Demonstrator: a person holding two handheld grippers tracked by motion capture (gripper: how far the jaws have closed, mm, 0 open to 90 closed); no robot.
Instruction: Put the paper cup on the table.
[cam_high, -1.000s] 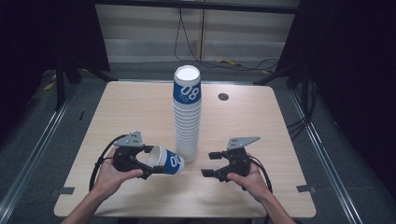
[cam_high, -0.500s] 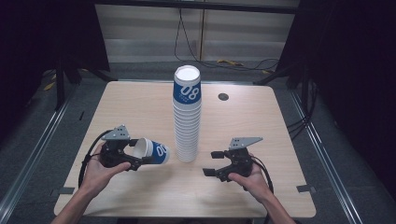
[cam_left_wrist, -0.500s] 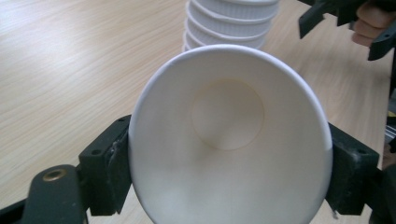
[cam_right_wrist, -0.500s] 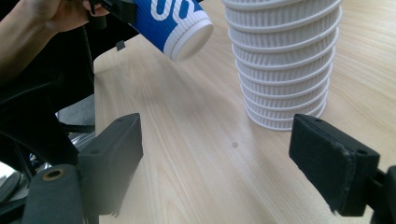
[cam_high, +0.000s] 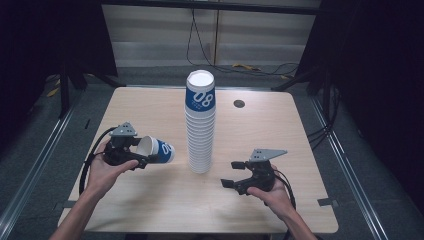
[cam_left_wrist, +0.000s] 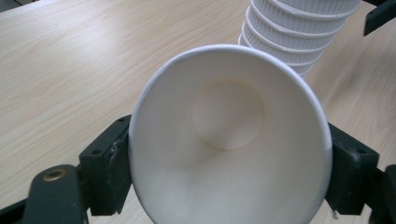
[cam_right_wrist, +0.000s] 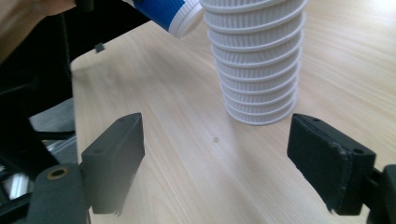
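On the pale wooden table (cam_high: 150, 110) a tall stack of paper cups (cam_high: 200, 125) stands upright near the middle, its top cup blue with white numerals. The left tongs (cam_high: 145, 159) pinch a single paper cup (cam_high: 156, 149) by its sides — it lies tipped on its side above the table, open mouth toward the hand, blue base pointing at the stack, just left of it and apart from it. In the left gripper view the cup's white inside (cam_left_wrist: 229, 140) sits between both jaws. The right tongs (cam_high: 234, 174) — spread wide, holding nothing — hover low over the table right of the stack's foot. A small dark round spot (cam_high: 239, 104) lies near the table's far edge.
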